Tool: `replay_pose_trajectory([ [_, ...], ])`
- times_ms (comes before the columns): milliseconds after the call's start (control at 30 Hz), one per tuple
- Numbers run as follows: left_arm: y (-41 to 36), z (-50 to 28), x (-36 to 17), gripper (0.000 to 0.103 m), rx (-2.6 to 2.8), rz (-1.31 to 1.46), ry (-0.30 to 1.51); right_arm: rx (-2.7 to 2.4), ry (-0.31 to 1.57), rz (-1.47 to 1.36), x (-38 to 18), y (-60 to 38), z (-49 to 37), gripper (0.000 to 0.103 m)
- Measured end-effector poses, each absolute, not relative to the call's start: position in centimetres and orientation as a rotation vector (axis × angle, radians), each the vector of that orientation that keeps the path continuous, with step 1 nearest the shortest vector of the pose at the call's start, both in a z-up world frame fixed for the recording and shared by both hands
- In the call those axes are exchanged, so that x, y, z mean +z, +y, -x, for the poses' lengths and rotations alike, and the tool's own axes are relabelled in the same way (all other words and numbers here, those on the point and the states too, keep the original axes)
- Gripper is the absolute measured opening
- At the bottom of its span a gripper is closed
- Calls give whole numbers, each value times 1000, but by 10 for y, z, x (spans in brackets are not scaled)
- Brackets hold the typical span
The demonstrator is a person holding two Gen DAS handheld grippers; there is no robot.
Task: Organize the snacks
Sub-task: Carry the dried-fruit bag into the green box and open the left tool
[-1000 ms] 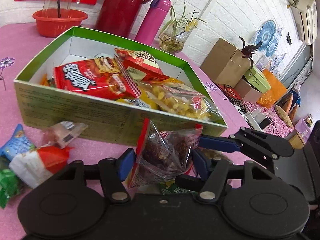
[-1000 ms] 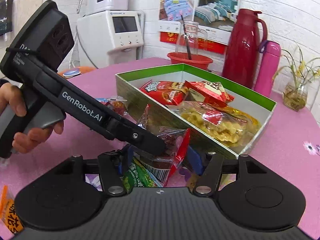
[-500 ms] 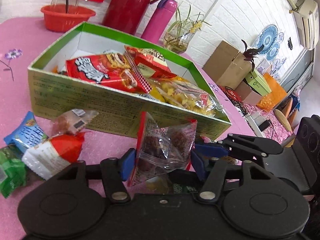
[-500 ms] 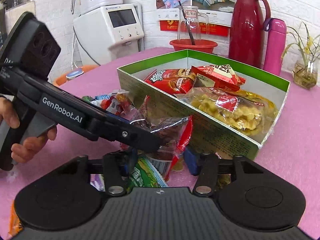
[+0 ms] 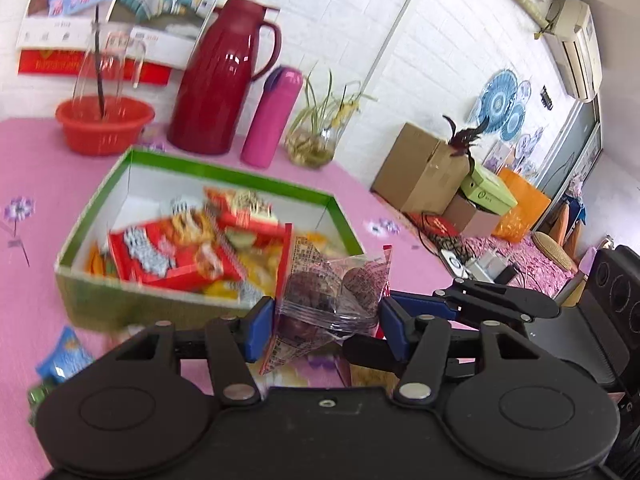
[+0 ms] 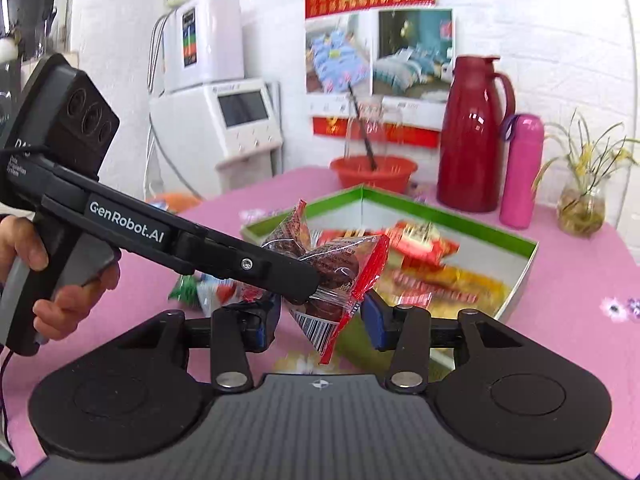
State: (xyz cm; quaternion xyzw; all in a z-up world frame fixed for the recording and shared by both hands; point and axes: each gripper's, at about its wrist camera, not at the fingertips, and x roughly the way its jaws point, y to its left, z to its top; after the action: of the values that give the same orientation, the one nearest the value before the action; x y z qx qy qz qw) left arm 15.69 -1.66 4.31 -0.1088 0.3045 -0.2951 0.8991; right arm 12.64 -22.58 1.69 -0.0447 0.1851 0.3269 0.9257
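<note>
Pink flowered table [image 5: 36, 184] under green snack box [image 5: 224, 178], red basin [image 5: 105, 126], red jug [image 5: 224, 80], pink flask [image 5: 272, 120].

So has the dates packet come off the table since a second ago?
Yes. The dates packet, clamped in the left gripper, has gone up: it sat low against the green box's front wall, and now overlaps its rim.

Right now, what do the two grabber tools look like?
Both are black plastic with blue pads on the fingers. The left gripper has a pistol handle, three round lenses on its head and white "GenRobot.AI" lettering. The right gripper has a ribbed black body.
</note>
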Motion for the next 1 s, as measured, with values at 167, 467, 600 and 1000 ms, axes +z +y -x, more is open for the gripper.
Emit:
replay_pose_trajectory([
  [167, -7, -174, 57, 39, -568, 210, 569, 686, 333, 93, 27, -211, -152, 76],
  [467, 22, -229, 47, 43, -444, 304, 571, 710, 359, 130, 24, -176, -218, 81],
  [600, 27, -245, 36, 77, -357, 312, 596, 596, 350, 209, 13, -163, -229, 94],
  [1000, 31, -242, 30, 90, -333, 279, 611, 644, 360, 224, 11, -171, -220, 92],
])
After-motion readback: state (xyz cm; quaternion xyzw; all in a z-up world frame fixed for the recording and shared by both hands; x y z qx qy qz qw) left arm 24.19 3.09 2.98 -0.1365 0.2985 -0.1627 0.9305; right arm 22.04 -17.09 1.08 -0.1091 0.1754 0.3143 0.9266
